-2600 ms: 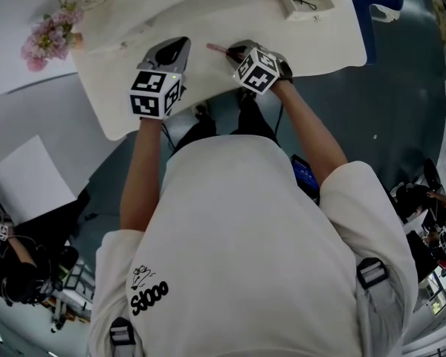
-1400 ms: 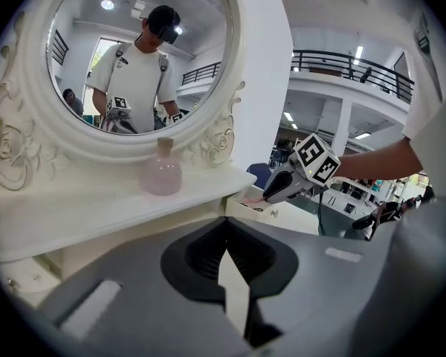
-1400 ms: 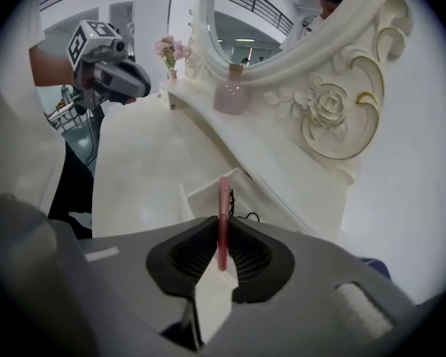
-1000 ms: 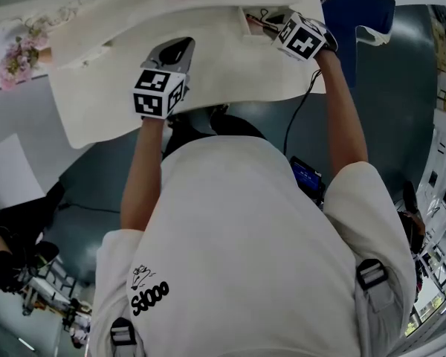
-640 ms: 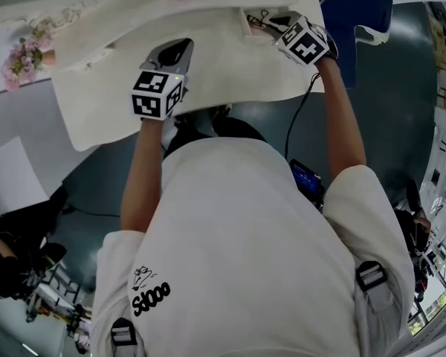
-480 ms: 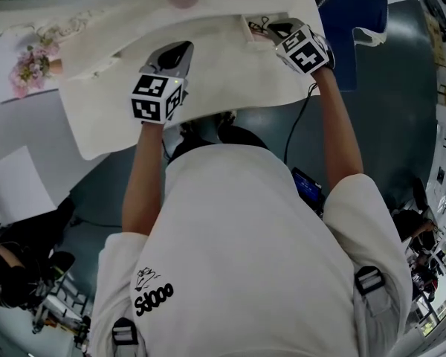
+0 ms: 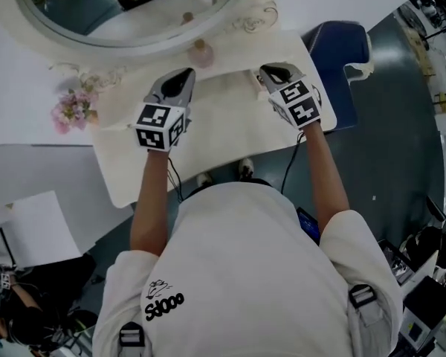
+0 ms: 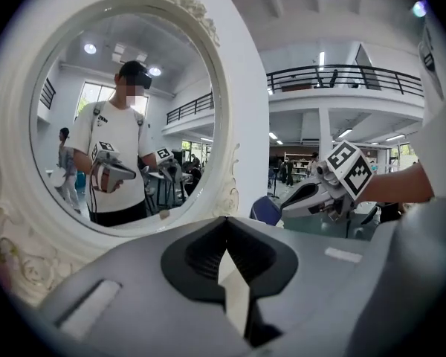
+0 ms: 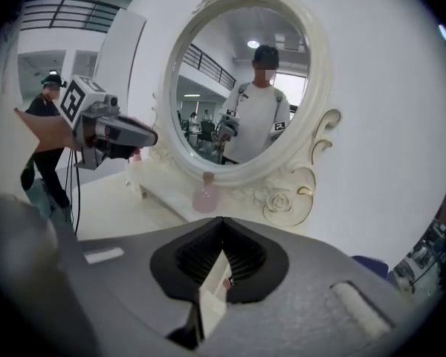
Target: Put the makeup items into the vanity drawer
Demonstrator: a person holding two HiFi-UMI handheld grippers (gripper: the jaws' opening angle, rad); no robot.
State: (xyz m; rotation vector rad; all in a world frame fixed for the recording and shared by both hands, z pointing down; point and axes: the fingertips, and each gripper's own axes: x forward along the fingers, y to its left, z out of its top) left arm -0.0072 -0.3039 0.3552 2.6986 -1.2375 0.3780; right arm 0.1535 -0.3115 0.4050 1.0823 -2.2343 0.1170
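Both grippers closed and empty over the desk [image 7: 223, 129]

The left gripper [image 7: 184, 75] hangs over the middle of the desk with its jaws pressed together and nothing between them. The right gripper [image 7: 272, 71] hangs near the desk's far right corner, jaws likewise fully together and holding nothing. A pink bottle [image 7: 201, 53] stands upright at the desk's far edge, at the foot of the oval mirror [image 7: 230, 2], between the two grippers and apart from both. Pink flowers [image 7: 73, 110] sit at the far left corner, and a blue chair [image 7: 342, 50] stands past the right edge
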